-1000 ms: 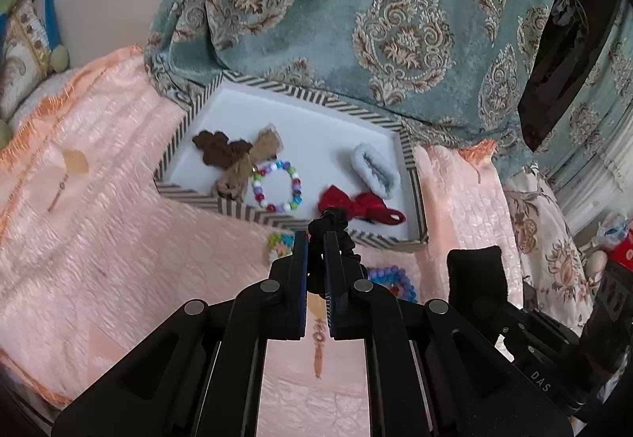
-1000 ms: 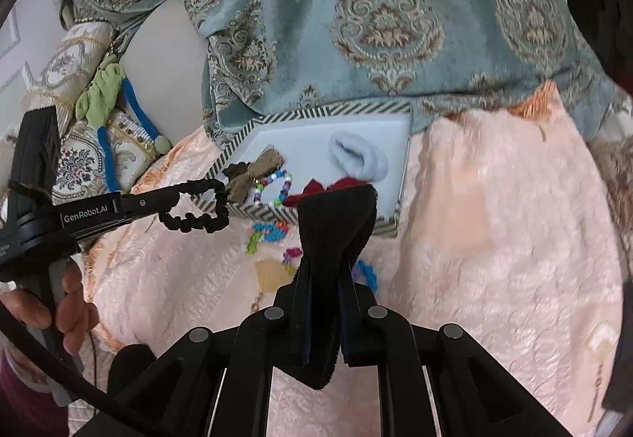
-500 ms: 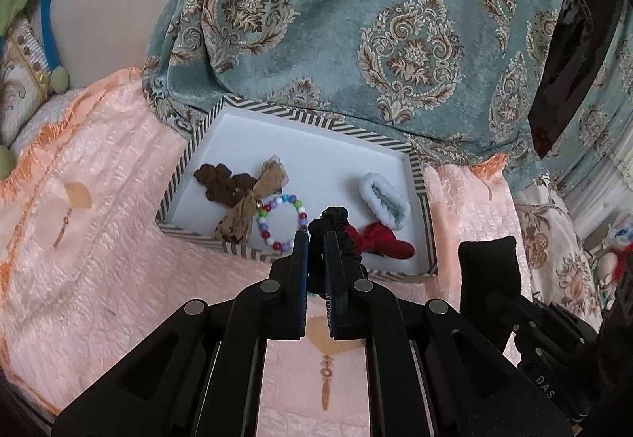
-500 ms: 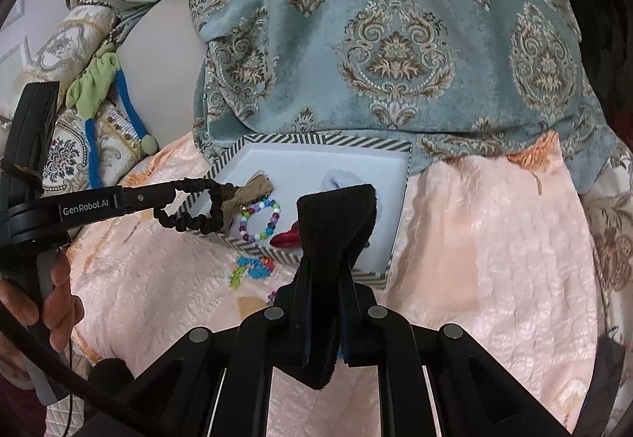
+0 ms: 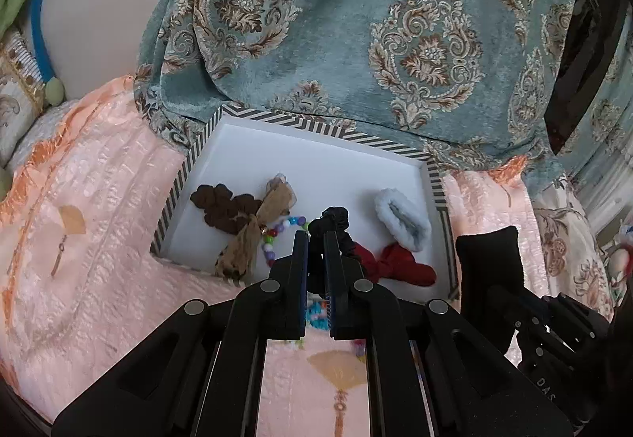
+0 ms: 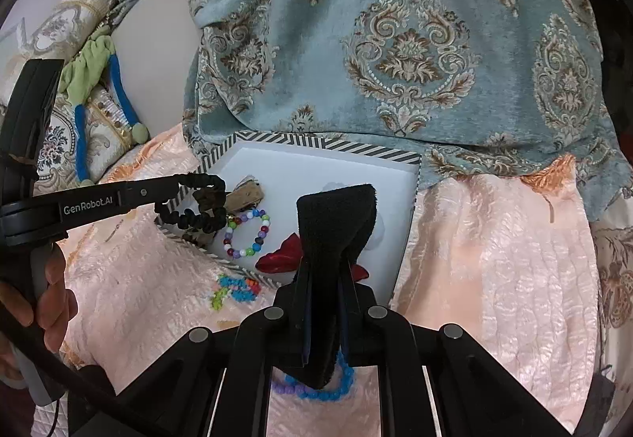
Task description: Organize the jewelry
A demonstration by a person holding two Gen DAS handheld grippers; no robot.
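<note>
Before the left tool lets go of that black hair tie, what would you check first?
1. Black coiled hair tie gripped by left gripper: ok.
2. Tie over the striped-rim white tray: ok, at its near-left edge.
3. Bare tray floor to land on: ok, farther in.
4. Beaded multicolour bracelet clear of the drop: cannot tell.
5. Right gripper, jaws shut on a black fabric piece, apart from the left: ok.

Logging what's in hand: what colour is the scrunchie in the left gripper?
Black scrunchie, clamped in the left gripper; clearest in the right wrist view.
</note>
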